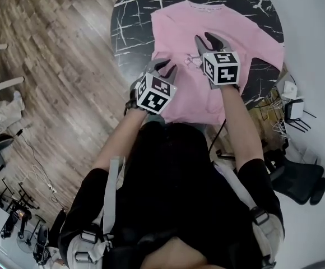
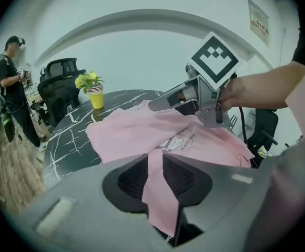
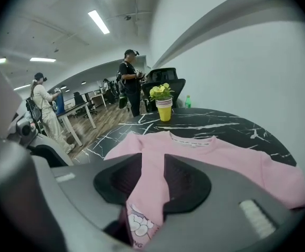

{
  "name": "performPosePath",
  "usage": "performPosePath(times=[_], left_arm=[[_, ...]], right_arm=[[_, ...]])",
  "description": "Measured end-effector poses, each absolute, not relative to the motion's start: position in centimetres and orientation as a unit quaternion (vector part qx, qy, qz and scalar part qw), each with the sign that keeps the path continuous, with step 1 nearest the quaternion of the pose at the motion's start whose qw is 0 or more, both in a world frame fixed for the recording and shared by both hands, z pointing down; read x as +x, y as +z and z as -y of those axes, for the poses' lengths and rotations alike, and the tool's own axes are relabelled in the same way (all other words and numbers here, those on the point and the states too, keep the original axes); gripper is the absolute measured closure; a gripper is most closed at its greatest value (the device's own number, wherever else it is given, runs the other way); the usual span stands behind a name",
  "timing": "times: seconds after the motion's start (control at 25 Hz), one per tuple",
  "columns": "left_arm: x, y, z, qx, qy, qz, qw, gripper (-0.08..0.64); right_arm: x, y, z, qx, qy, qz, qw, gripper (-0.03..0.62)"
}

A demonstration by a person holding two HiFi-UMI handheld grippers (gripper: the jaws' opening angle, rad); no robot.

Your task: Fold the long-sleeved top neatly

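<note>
My left gripper (image 1: pixel 163 69) is clamping a fold of the pink top (image 1: pixel 179 32), which is spreading ahead of it on the table (image 1: pixel 130 15). My right gripper (image 1: pixel 205 41) is pinching the top too, with fabric hanging between its jaws. The top is lying lengthwise away from both grippers, its collar (image 1: pixel 204 5) pointing to the far side.

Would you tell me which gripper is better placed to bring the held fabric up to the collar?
Right, probably. Both hold the top, but the right gripper is farther up it, nearer the collar; the left gripper sits lower, by the top's side edge.
</note>
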State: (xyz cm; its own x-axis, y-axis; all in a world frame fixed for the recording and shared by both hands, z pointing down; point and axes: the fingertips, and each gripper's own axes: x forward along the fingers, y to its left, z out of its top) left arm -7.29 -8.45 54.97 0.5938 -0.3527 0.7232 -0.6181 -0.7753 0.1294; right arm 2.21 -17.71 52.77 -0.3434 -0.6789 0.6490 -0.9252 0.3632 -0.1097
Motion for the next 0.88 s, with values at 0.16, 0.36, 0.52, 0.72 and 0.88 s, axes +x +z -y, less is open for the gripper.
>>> performPosePath(times=[0.16,0.36,0.52,0.72,0.88], left_arm=[[-3.0,55.4,7.5,0.873,0.362,0.272,0.183,0.468],[4.8,55.2,6.2,0.868,0.365,0.285,0.18,0.468],[11.5,54.6,5.7,0.862,0.356,0.305,0.194,0.468],[18.9,53.7,5.1,0.856,0.362,0.316,0.189,0.468],[23.7,53.1,4.5,0.856,0.368,0.315,0.179,0.468]], right_arm=[[6.5,53.0,16.5,0.512,0.239,0.786,0.251,0.456],[15.3,53.0,14.8,0.509,0.239,0.788,0.251,0.456],[24.1,52.3,13.5,0.507,0.234,0.788,0.26,0.456],[35.1,52.0,11.8,0.528,0.255,0.772,0.245,0.459],[41.4,52.8,9.9,0.541,0.272,0.76,0.236,0.459]])
